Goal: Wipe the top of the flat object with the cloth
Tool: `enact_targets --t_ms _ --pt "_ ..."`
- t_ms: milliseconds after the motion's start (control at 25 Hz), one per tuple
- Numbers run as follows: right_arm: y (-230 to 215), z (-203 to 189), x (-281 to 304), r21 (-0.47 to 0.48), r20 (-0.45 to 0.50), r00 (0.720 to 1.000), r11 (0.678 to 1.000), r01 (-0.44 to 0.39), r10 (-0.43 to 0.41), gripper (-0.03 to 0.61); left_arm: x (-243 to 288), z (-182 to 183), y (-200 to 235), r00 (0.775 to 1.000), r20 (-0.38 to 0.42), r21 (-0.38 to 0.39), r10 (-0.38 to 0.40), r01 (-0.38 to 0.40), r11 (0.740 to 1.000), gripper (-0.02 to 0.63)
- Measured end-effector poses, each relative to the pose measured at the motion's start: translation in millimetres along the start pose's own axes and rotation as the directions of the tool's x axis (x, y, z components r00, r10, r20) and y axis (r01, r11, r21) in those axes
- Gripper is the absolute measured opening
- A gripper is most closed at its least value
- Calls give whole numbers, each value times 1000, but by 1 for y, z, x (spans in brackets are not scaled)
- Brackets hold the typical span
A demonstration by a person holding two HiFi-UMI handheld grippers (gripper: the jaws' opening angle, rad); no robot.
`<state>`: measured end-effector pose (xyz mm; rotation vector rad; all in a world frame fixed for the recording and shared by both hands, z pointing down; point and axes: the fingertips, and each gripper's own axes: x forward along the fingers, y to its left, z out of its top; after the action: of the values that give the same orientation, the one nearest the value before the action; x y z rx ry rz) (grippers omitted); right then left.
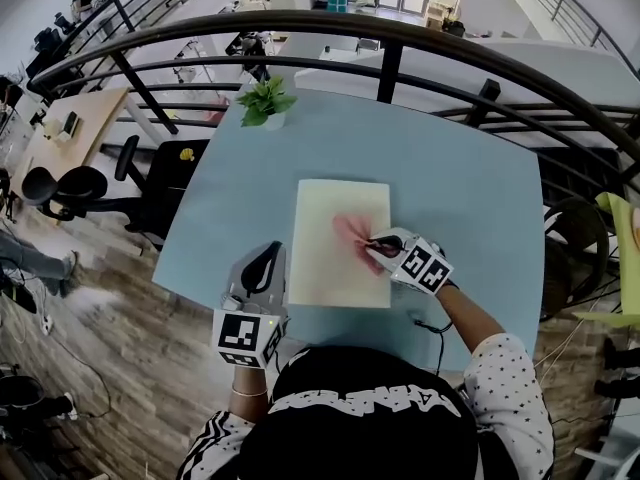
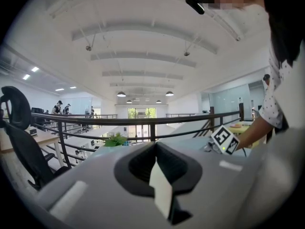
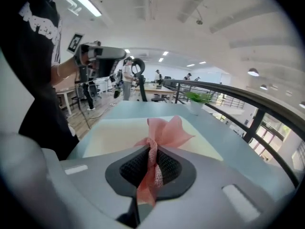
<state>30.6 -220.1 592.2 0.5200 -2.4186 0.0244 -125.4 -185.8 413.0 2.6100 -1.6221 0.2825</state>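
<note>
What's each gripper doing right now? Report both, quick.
Left gripper: shut, nothing clearly held.
Right gripper: shut on the pink cloth, over the cream flat board.

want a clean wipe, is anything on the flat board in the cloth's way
Nothing visible does. The pink cloth in the right gripper lies on the cream board, whose top is otherwise bare.

Both my grippers closed.
My right gripper (image 1: pixel 377 245) pinches the cloth (image 1: pixel 350 233) between its jaws, a tuft fanning ahead of the tips; my left gripper (image 1: pixel 266 258) has its jaws together, empty.
</note>
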Motion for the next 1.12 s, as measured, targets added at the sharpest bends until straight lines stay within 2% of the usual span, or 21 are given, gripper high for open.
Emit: enact_targets --t_ms 160,320,760,1120 --pt "-50 -9 0 70 -16 992 990 123 -122 23 -6 -2 8 999 -4 -4 33 -33 999 0" --pt "-80 -17 6 34 -69 984 985 170 -167 23 -11 -5 17 998 -8 -7 65 -65 998 0" --pt "-131 -28 27 -51 -163 956 969 240 -245 23 -18 -10 26 994 -36 -15 106 -106 994 0" --pt "-131 -42 40 -112 -234 947 974 197 -218 23 -19 -10 29 991 -28 -18 131 -132 991 0"
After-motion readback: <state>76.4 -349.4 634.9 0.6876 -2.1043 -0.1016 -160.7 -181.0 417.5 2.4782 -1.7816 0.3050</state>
